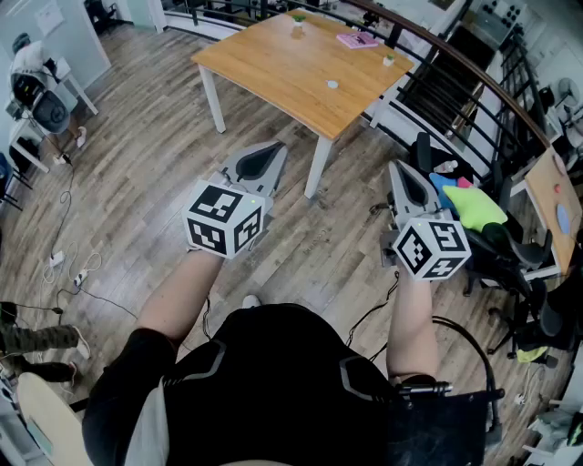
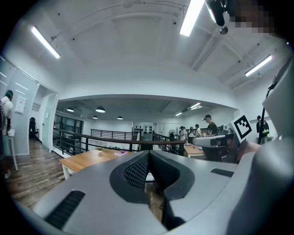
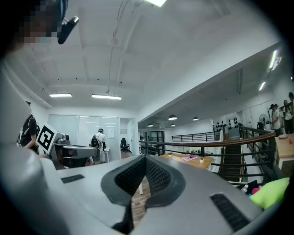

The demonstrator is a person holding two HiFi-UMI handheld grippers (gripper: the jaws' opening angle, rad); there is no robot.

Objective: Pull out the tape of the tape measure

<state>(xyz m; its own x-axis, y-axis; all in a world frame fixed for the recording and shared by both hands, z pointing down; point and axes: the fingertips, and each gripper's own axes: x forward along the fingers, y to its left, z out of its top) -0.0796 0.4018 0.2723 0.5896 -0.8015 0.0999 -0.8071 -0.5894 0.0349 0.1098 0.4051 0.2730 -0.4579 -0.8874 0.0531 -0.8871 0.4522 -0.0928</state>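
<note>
No tape measure can be made out in any view. I hold both grippers in front of my body, above the wooden floor. My left gripper (image 1: 271,151) is shut with nothing between its jaws, and its closed tips (image 2: 148,154) point toward a wooden table (image 1: 273,68). To its right, my right gripper (image 1: 399,170) is also shut and empty, with its tips (image 3: 145,158) aimed at the same table (image 3: 195,161). On the tabletop lie a small white round object (image 1: 332,85), a pink book (image 1: 357,39) and small potted plants (image 1: 298,18); what the white object is cannot be told.
A black railing (image 1: 455,82) and a staircase run behind the table. Office chairs with a green cushion (image 1: 474,207) stand at the right. Cables and a power strip (image 1: 68,268) lie on the floor at the left. Other people stand at desks in the distance.
</note>
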